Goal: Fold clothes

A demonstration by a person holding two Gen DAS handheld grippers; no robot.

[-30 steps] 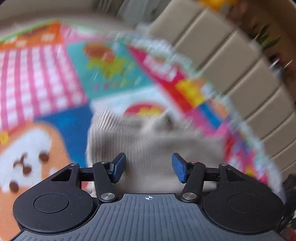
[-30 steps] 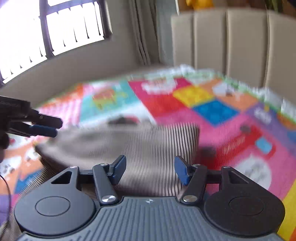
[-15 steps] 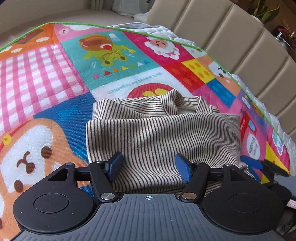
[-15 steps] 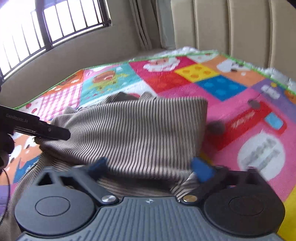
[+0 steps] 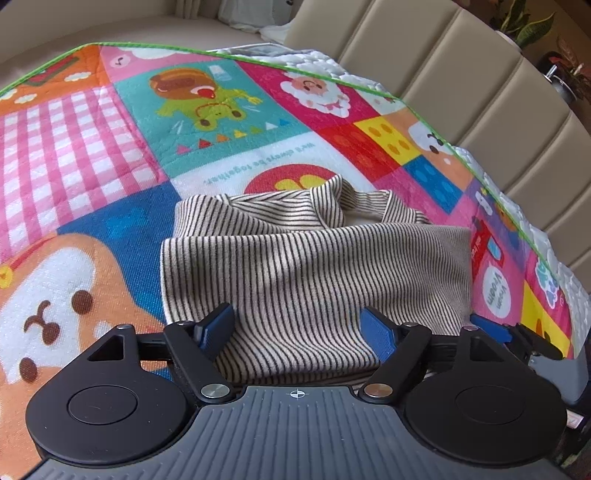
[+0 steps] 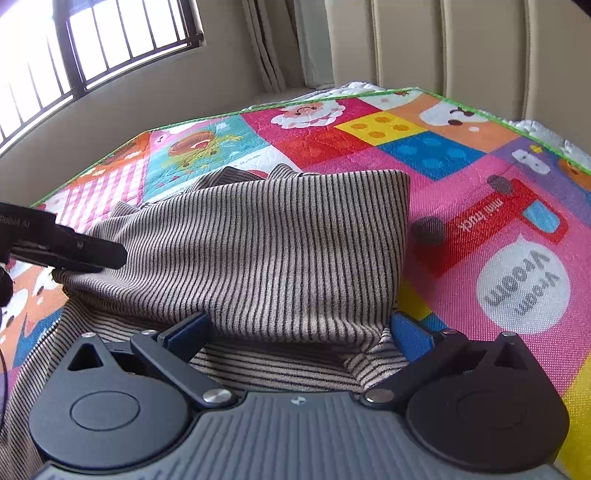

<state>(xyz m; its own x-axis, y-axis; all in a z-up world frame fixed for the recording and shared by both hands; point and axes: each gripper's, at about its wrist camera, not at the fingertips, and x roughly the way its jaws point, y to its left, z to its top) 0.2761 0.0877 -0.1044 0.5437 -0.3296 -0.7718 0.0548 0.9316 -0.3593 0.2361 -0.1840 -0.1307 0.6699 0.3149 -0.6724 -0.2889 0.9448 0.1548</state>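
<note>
A beige and dark striped garment [image 5: 317, 273] lies folded over itself on the colourful play mat [image 5: 92, 155]; it also shows in the right wrist view [image 6: 266, 251]. My left gripper [image 5: 299, 326] is open, its blue pads just above the garment's near folded edge, holding nothing. My right gripper [image 6: 299, 330] is open wide over the near right corner of the fold, empty. The right gripper's fingers [image 5: 495, 330] show at the garment's right edge in the left wrist view. The left gripper's fingers [image 6: 74, 251] show by the fold's left end in the right wrist view.
The mat's green-trimmed edge [image 5: 461, 155] runs along a padded beige headboard [image 5: 461, 66]. A white quilt [image 6: 546, 133] shows beyond the mat's edge. A barred window [image 6: 92, 48] and curtains [image 6: 269, 44] stand at the back. Potted plants [image 5: 524, 22] stand behind the headboard.
Both grippers have settled lower and closer over the garment's near fold. The right gripper's jaws have opened wider. The blur is gone and the garment lies still.
</note>
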